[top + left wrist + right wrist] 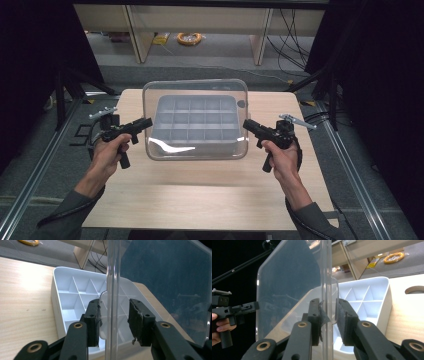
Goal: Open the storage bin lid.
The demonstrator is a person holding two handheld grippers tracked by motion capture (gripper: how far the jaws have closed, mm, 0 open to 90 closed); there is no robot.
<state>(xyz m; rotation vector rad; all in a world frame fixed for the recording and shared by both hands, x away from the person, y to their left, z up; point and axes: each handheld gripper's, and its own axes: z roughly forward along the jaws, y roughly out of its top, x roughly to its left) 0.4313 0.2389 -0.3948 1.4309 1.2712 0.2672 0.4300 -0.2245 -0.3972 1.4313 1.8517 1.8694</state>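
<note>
Setting: pale wooden table [200, 195] on grey floor, dark drapes at both sides, wooden furniture legs and a coil of yellow cable [189, 38] beyond the far edge.
Tray: white compartment tray [195, 120] near the table's middle, divided into a grid of small cells, seemingly bare.
Lid: clear plastic lid [195, 90] held above the tray, tilted, its rounded corners and glare visible from the high view; seen edge-on in both gripper views.
Left gripper: left gripper [113, 318] at the lid's left edge, jaws parted with the clear edge standing between them; left pad close to the plastic, right pad clear of it, firm contact not certain.
Right gripper: right gripper [329, 315] at the lid's right edge, jaws straddling the edge, a narrow gap beside the right pad; pinch not certain.
Hands: left hand [107, 155] and right hand [282, 160] wrapped around the pistol grips, grey sleeves entering from the bottom.
Cables: black leads trailing from each tool.
</note>
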